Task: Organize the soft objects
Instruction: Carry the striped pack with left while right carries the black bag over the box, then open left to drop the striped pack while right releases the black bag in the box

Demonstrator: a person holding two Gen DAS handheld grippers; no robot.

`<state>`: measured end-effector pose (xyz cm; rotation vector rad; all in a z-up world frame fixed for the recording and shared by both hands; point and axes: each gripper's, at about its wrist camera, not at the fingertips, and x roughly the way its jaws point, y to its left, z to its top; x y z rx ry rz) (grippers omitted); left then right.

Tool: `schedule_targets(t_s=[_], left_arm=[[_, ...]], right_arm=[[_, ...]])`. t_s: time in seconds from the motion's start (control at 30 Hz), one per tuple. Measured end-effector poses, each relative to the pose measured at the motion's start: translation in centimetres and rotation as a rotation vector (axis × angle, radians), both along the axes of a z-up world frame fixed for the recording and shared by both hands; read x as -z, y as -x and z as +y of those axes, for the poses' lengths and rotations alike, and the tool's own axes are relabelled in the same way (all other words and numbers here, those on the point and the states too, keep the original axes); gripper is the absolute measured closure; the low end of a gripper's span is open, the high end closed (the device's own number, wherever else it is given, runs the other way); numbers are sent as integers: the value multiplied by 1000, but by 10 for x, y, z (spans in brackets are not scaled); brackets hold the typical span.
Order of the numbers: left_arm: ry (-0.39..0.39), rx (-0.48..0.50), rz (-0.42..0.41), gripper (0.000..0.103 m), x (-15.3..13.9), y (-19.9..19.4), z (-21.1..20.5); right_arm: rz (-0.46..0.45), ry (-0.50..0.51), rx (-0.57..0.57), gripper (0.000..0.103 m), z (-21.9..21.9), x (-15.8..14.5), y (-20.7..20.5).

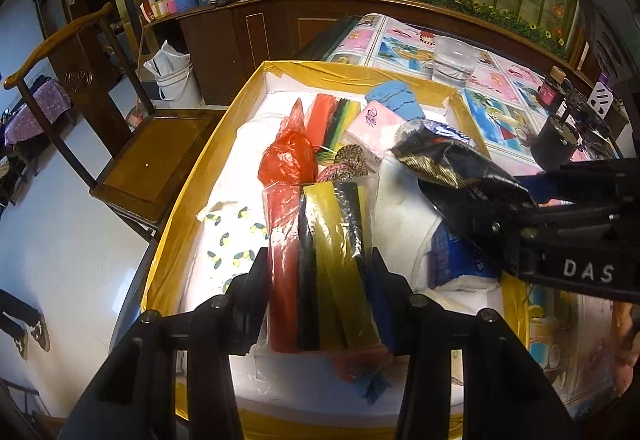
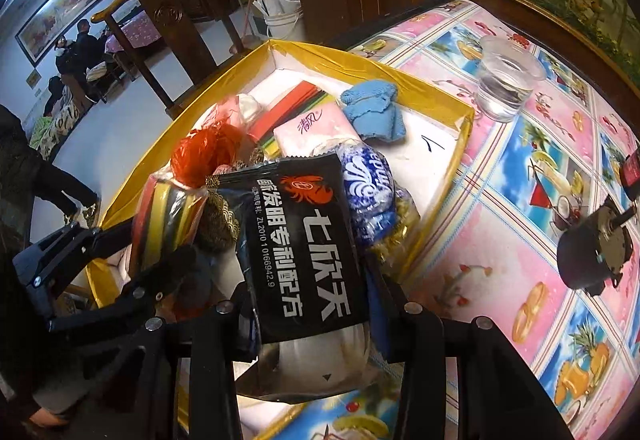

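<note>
A big box with gold edges (image 1: 192,200) sits on the worktop (image 2: 500,240), which has a bright cloth with fruit and drink pictures on it. The box is full of soft things.

The left gripper (image 1: 320,296) is over the near end of the box. Its jaws are closed on a clear pack of colored strips (image 1: 320,264) (red, black and yellow), squeezing it from both sides. The pack points away toward the far end of the box.

The right gripper (image 2: 312,304) comes in from the right side. Its jaws are closed on a black packet with white writing (image 2: 304,240) and a red crab picture, holding it up above the box.

Behind the strips lies a red plastic bag (image 1: 286,156) tied in a knot. A second pack of colored strips (image 1: 332,116) lies farther back. Next to it sits a pink tissue pack (image 2: 312,128), and a blue knitted cloth (image 2: 372,108) lies by the far right corner. A white cloth with little lemons (image 1: 228,240) is on the near left.

A clear cup of water (image 2: 506,80) stands on the worktop past the box. A wooden chair (image 1: 132,144) is to the left.
</note>
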<state>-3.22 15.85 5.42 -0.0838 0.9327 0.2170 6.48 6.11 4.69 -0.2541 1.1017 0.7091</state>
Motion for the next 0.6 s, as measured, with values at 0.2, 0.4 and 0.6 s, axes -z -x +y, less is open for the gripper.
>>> schedule_targets(t_s=[0.2, 0.4, 0.6], left_arm=[[22, -23, 8, 57, 5, -2, 6], [42, -42, 8, 45, 4, -2, 7], [40, -57, -10, 37, -3, 3, 3]], right_arm=[[-21, 8, -16, 57, 10, -2, -4], [-27, -22, -33, 48, 2, -17, 6], [-58, -57, -40, 42, -9, -35, 17]])
